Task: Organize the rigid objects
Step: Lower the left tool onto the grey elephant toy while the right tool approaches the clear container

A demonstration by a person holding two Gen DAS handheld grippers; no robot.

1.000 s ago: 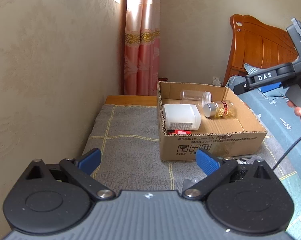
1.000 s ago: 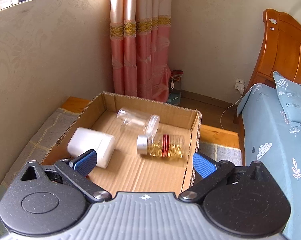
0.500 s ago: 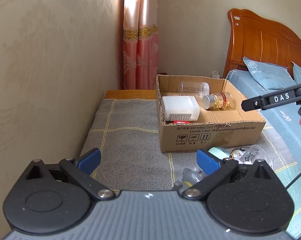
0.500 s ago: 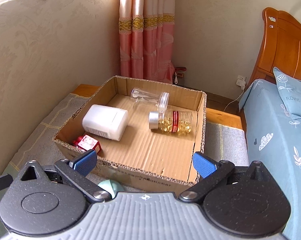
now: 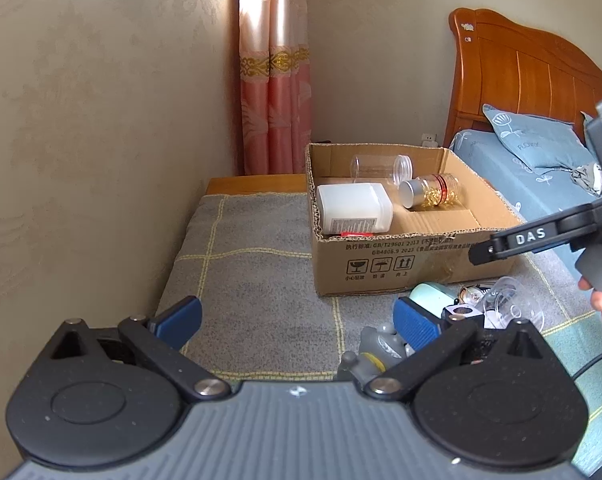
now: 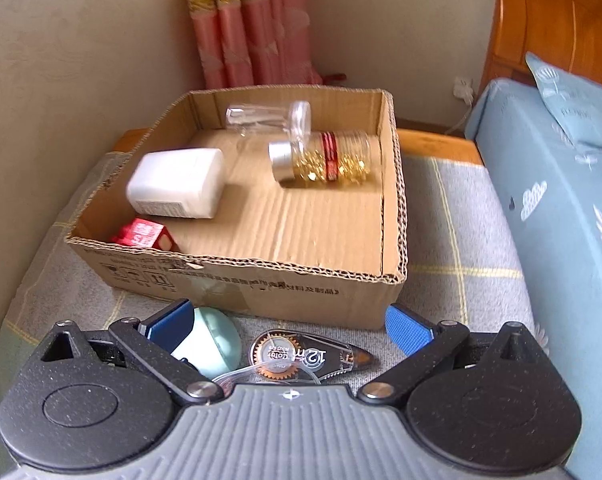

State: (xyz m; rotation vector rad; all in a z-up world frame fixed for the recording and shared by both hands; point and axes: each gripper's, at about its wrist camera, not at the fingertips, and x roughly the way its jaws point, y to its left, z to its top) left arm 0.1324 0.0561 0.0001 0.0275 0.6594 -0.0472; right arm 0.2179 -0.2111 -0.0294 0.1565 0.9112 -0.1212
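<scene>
A cardboard box [image 6: 313,280] [image 5: 413,256] sits on a grey blanket. In it lie a white bottle [image 6: 177,188], a clear jar [image 6: 269,120], a jar of gold capsules [image 6: 325,160] and a small red box [image 6: 145,238]. In front of the box lie a mint-green round case [image 6: 215,344], a clear correction tape dispenser [image 6: 301,358], a clear plastic cup [image 5: 509,304] and a grey bottle [image 5: 375,354]. My right gripper [image 6: 289,326] is open above the tape dispenser. My left gripper [image 5: 297,320] is open over the blanket, left of the loose items.
A beige wall [image 5: 81,140] runs along the left. A bed with a blue sheet [image 6: 549,208] and wooden headboard [image 5: 521,68] lies on the right. Pink curtains [image 6: 253,24] hang behind the box. The other gripper's body [image 5: 573,232] shows at right.
Both grippers have pulled back from the box. The right gripper has come down low, so the loose items in front of the box now show between its fingers.
</scene>
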